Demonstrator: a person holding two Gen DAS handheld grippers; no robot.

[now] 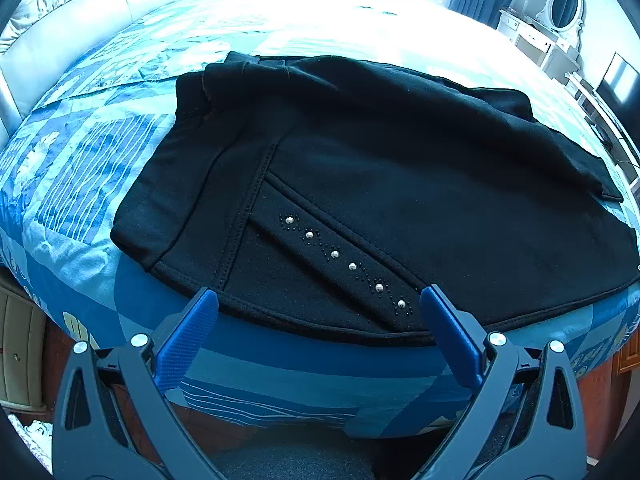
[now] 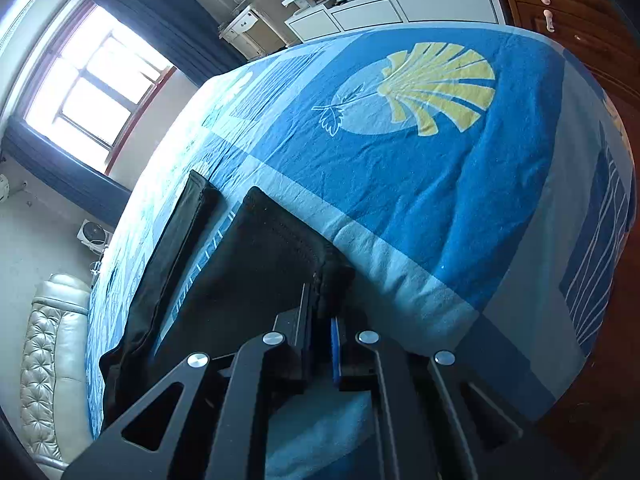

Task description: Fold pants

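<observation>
Black pants (image 1: 360, 160) lie spread on the bed, with a row of silver studs (image 1: 344, 260) along a pocket near the front hem. My left gripper (image 1: 318, 300) is open, its blue fingers (image 1: 188, 336) wide apart at the near edge of the pants, holding nothing. In the right wrist view my right gripper (image 2: 326, 308) is shut on the hem end of a black pant leg (image 2: 256, 264), pinching the corner of it. A second black leg (image 2: 168, 256) lies beside it to the left.
The bed has a blue patterned cover (image 2: 420, 184) with a yellow shell print (image 2: 436, 84). A padded white headboard (image 1: 60, 32) is at the left. A white dresser with an oval mirror (image 1: 560, 8) and wooden cabinets (image 2: 568, 8) stand around the bed.
</observation>
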